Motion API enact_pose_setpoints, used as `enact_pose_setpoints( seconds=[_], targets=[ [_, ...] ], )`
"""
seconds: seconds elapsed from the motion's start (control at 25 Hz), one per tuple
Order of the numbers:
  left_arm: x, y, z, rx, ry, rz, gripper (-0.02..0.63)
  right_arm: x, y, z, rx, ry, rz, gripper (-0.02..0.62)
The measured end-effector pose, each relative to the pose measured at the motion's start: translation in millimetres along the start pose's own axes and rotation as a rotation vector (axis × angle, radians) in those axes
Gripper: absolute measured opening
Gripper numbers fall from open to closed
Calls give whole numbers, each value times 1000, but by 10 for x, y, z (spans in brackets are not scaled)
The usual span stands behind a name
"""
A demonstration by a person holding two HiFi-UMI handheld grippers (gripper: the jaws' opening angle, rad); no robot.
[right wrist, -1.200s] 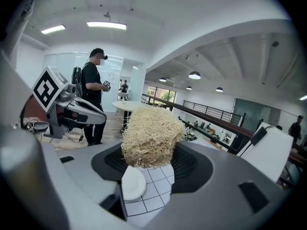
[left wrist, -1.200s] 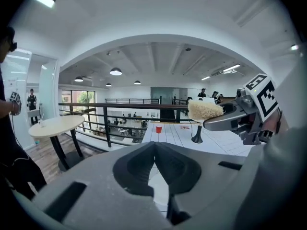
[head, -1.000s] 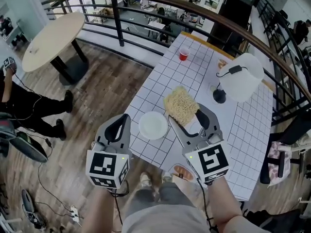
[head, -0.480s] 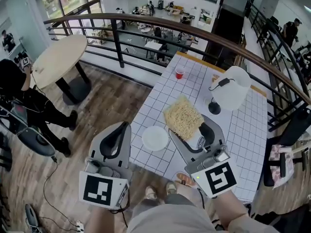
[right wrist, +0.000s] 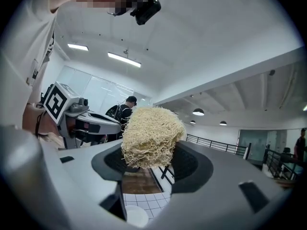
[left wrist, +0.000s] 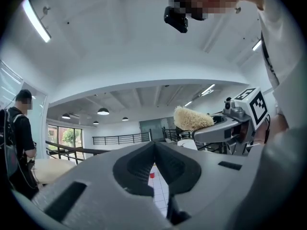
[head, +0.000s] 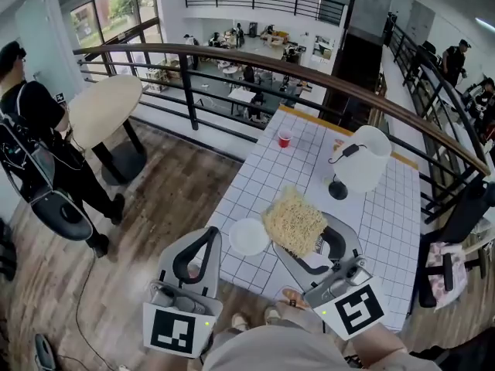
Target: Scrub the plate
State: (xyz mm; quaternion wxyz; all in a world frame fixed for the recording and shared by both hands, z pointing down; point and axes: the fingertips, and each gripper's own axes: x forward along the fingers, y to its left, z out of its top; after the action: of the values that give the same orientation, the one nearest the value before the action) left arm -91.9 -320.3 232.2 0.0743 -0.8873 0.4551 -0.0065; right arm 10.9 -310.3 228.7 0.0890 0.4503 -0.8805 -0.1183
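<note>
Firmly, right hand-held gripper (right wrist: 149, 158) clamps a coarse, fibrous scrubber (right wrist: 152, 132); left hand-held gripper (left wrist: 154, 150) closed, empty.

Mezzanine level. White grid-lined table (head: 387, 207) lies directly ahead of both grippers, running away from the right gripper (head: 305, 246). Wood-plank floor (head: 155, 199) is under and to the left of the left gripper (head: 207, 238). Round beige pedestal table (head: 104, 110) stands well ahead and left of the left gripper.

Curved dark railing with a wooden handrail (head: 232, 50) passes beyond the grid table's far end and sweeps round to the right gripper's right. White-shaded lamp on a dark base (head: 362, 157) stands on the grid table, ahead of the right gripper. Dark office chair (head: 456, 230) is off to that gripper's right, near the railing.

Past the railing are a lower floor with desks (head: 247, 49) and windows (head: 116, 10) at far left. Overhead are a white ceiling (left wrist: 120, 47), a strip light (left wrist: 36, 20) and round pendant lights (left wrist: 102, 111).
</note>
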Motion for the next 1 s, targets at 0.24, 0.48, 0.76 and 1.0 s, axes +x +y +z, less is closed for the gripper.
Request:
enact_pose_setpoints(
  seconds=[0.24,0.48,0.76,1.0],
  targets=[
    [-145,-112,-271,84,94,14,14,5,238,-234,74,15,13,238],
    [-207,-77,-345,32,116,26,14,29,408,-290,112,22,49,238],
    [-277,-32,-304,66,110,48,15,18,499,-311,138,20,77,238],
    [-326,-103,-292,-8,93,27,14,-34,503,-253,68,12,59,238]
  ],
)
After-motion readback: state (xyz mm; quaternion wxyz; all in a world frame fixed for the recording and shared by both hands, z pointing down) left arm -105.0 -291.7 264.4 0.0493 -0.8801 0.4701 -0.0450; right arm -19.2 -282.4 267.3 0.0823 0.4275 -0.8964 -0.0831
